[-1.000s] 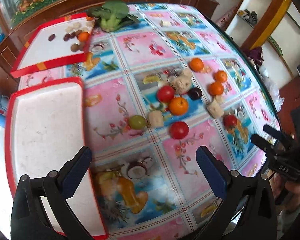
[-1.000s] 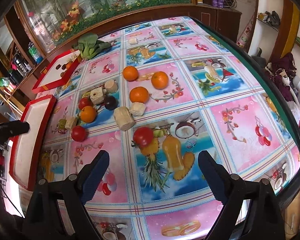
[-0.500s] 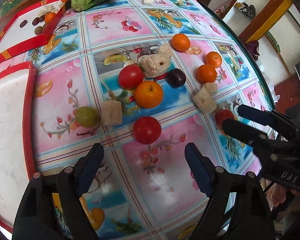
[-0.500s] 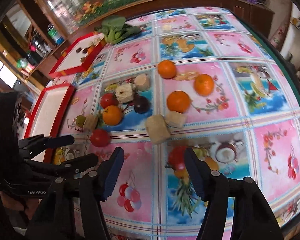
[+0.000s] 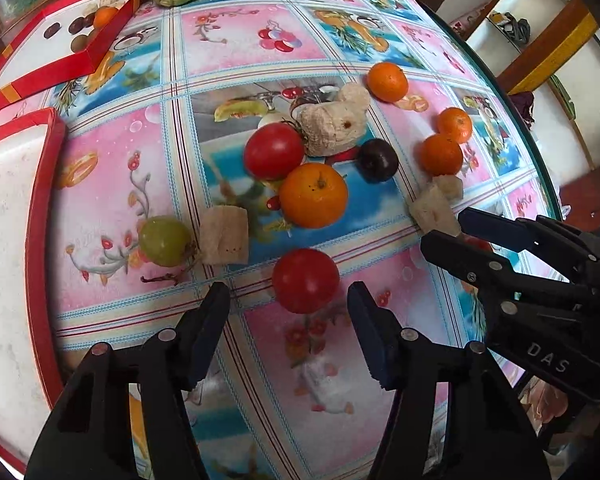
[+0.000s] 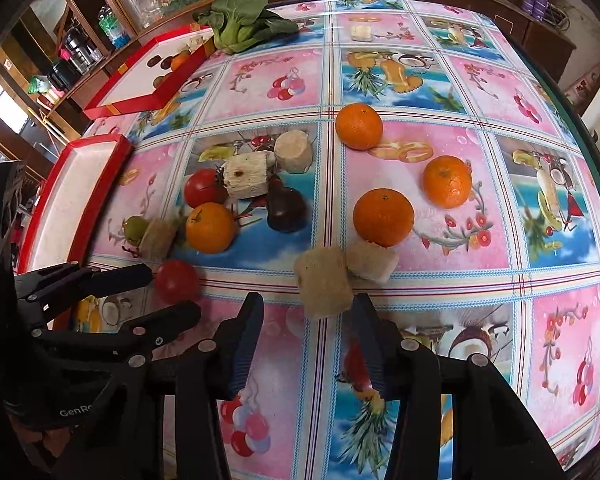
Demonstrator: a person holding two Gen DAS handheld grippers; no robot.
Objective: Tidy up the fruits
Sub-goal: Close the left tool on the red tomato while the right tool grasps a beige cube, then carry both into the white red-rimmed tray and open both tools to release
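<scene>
My left gripper (image 5: 288, 300) points down at the table, its jaws closing around a red tomato (image 5: 305, 280). The tomato sits between the fingertips with a gap on each side, and in the right wrist view it (image 6: 177, 282) lies between the left gripper's fingers (image 6: 140, 274). My right gripper (image 6: 308, 308) hovers close beside it, jaws also closing. A second red tomato (image 6: 354, 360) peeks out at the inner side of its right finger, mostly hidden. A beige block (image 6: 323, 284) lies just beyond its tips. A white tray with a red rim (image 5: 40, 240) is on the left.
An orange (image 5: 314, 195), another tomato (image 5: 274, 151), a dark plum (image 5: 378, 160), a green fruit (image 5: 164, 241), beige blocks and three mandarins are scattered on the patterned tablecloth. A farther red tray (image 6: 140, 98) holds small fruits. Leafy greens (image 6: 244, 20) lie at the back. The table edge curves on the right.
Both pairs of jaws have narrowed. My left gripper sank toward the near tomato, which now sits between its tips. My right gripper slid left and rolled, ending close beside the left one.
</scene>
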